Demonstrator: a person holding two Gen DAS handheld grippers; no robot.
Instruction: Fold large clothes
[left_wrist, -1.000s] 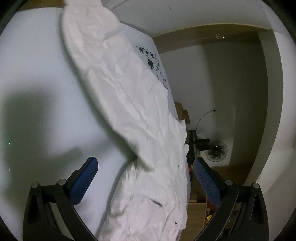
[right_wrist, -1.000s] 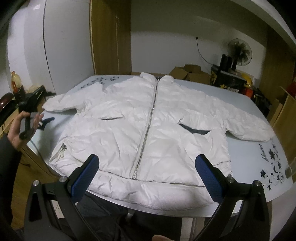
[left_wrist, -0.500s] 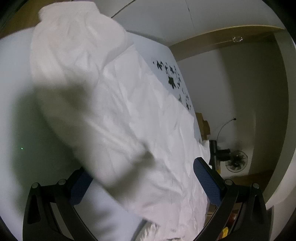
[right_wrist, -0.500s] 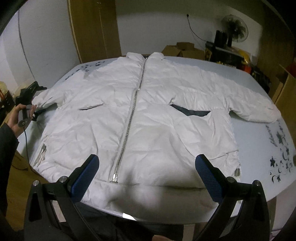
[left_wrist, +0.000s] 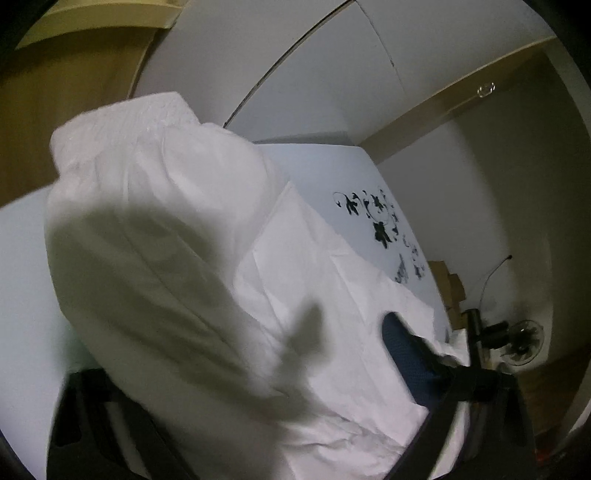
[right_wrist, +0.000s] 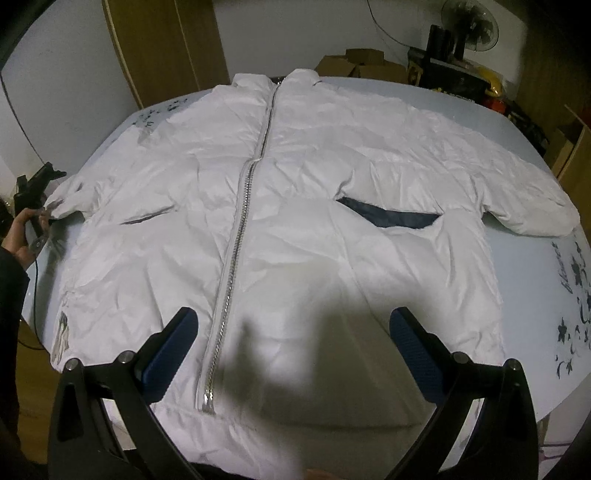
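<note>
A large white puffer jacket (right_wrist: 295, 184) lies flat and face up on a pale round table (right_wrist: 535, 332), its silver zip (right_wrist: 240, 229) closed. My right gripper (right_wrist: 293, 314) hangs open above the hem, the zip's lower end between its fingers, touching nothing. At the far left a hand (right_wrist: 16, 229) holds my left gripper (right_wrist: 35, 192) at the sleeve cuff (right_wrist: 62, 195). In the left wrist view the puffy sleeve (left_wrist: 155, 221) fills the gap of the left gripper (left_wrist: 240, 347). Its jaws are closing around the sleeve; the sleeve hides the left finger.
Black flower prints mark the table (left_wrist: 351, 177) at its edges (right_wrist: 576, 273). Behind the table stand cardboard boxes (right_wrist: 362, 62), dark equipment (right_wrist: 458, 85) and a fan (right_wrist: 469, 22). A wooden door (right_wrist: 166, 48) is at the back left.
The left gripper has moved onto the sleeve, which now fills its view, and its right finger has swung inward. The right gripper has come lower and closer over the jacket's hem.
</note>
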